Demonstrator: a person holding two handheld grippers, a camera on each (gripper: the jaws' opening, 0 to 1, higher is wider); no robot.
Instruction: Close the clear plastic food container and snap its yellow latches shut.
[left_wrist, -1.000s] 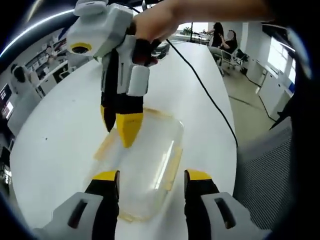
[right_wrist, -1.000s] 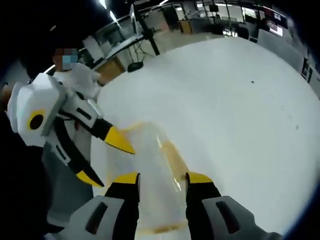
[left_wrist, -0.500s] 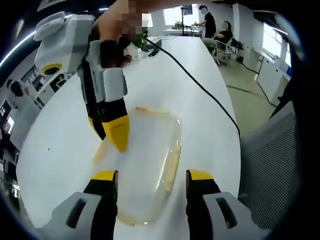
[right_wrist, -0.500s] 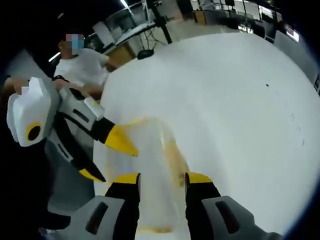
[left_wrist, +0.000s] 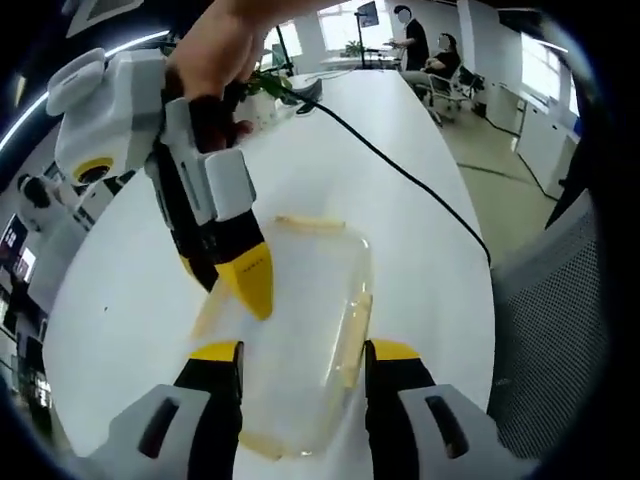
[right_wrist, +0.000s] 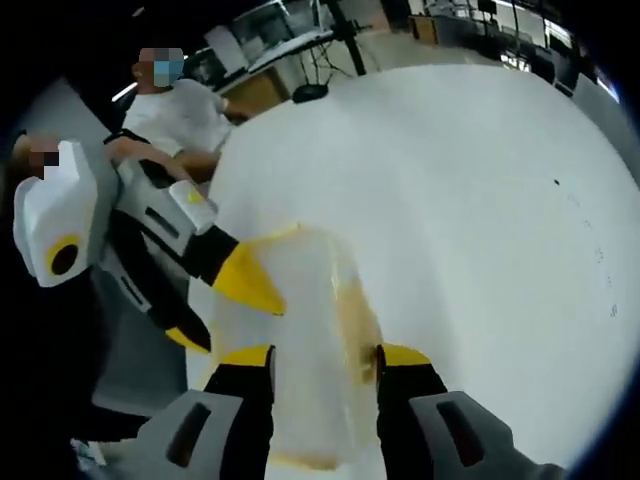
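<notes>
A clear plastic container (left_wrist: 300, 330) with its lid on lies on the white table (left_wrist: 420, 250). Yellow latches show along its right side (left_wrist: 350, 325) and at its far end (left_wrist: 310, 222). My left gripper (left_wrist: 303, 352) hangs open just above the near end of the container. My right gripper (left_wrist: 222, 280) comes in from the upper left, open, with one yellow fingertip (left_wrist: 252, 282) over the lid's left edge. In the right gripper view the container (right_wrist: 300, 330) lies between my right gripper's (right_wrist: 325, 356) open jaws. There the left gripper (right_wrist: 215, 310) reaches in from the left, also open.
A black cable (left_wrist: 400, 170) runs across the table to its far end, where people (left_wrist: 440, 75) sit. A grey mesh chair (left_wrist: 560, 330) stands past the table's right edge. A person in a white shirt (right_wrist: 180, 110) is by the table's edge.
Both views have shifted a little with the hands. The right gripper's yellow tip has sunk slightly closer to the lid's left edge. Both grippers stay open, and the container has not moved.
</notes>
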